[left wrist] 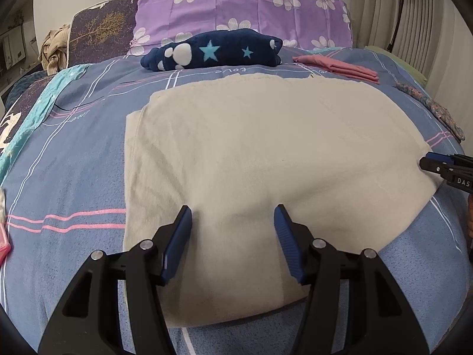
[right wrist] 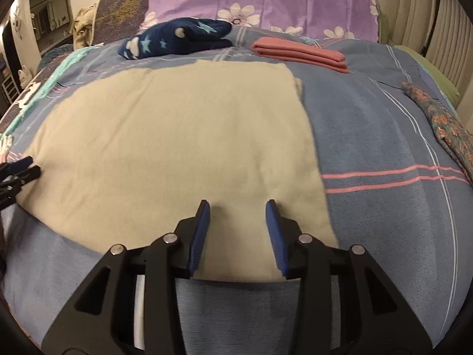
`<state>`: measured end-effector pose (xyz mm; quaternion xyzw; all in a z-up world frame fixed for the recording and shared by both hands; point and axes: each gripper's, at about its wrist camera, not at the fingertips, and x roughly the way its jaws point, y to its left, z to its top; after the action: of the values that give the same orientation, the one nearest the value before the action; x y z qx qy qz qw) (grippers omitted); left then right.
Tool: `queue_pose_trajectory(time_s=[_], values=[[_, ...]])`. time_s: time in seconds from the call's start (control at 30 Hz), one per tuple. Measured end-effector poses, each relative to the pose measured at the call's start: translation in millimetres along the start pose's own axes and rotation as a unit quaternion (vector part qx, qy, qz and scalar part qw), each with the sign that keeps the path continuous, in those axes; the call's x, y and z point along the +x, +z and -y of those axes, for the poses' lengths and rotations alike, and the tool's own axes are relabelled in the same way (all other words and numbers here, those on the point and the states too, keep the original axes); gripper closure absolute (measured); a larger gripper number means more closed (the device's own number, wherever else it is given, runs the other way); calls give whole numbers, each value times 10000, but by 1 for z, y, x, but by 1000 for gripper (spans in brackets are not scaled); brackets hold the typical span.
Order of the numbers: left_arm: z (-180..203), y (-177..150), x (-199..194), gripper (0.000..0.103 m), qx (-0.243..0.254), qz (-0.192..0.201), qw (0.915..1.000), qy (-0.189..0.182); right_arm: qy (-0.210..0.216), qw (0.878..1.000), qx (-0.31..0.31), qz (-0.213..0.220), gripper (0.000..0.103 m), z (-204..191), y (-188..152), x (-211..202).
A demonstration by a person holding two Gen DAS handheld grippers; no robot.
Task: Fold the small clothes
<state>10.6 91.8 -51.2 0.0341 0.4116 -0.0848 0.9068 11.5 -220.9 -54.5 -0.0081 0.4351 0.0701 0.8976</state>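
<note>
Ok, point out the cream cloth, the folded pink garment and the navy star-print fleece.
Cream cloth [left wrist: 251, 148], left wrist view, centre.
Folded pink garment [right wrist: 301, 51], right wrist view, top layer.
Navy star-print fleece [left wrist: 218, 48], left wrist view, middle.

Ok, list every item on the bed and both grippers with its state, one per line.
Cream garment: spread flat, partly folded.
Navy star garment: folded, near the pillow.
Pink garment: folded flat.
Floral cloth: unfolded, at the bed's edge.
Left gripper: open over the cream garment's near edge.
Right gripper: open over the near edge, gripping nothing.
</note>
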Motion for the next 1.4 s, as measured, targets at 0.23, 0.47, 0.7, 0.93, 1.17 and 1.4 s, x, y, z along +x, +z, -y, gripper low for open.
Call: queue_pose_trajectory(time_s=[0.23,0.47,0.7,0.93,1.17,1.4], values=[[2,-1,-5,45,-37,-2,10000,47,787,9932,-760,396,63,-67,10,-20],[-7,-9,-11,45,-110,-17,9999,9,940,9890,-1141,-104,57,-99,-13,12],[-10,-16,-14,45,-97,-7,10000,-3,966,9897,-1046,-145,57,-94,-15,6],[-12,-18,-15,45,-141,-10,9999,-22,889,9900,-1088,-144,56,-96,-14,7],[-16,-20,-26,45,-269,26,9996,-59,797,9908,-1065,-240,53,-98,-10,4],[-21,-19,-48,45,-163,274,9995,13,560,9945,-871,139,52,-99,30,-6]])
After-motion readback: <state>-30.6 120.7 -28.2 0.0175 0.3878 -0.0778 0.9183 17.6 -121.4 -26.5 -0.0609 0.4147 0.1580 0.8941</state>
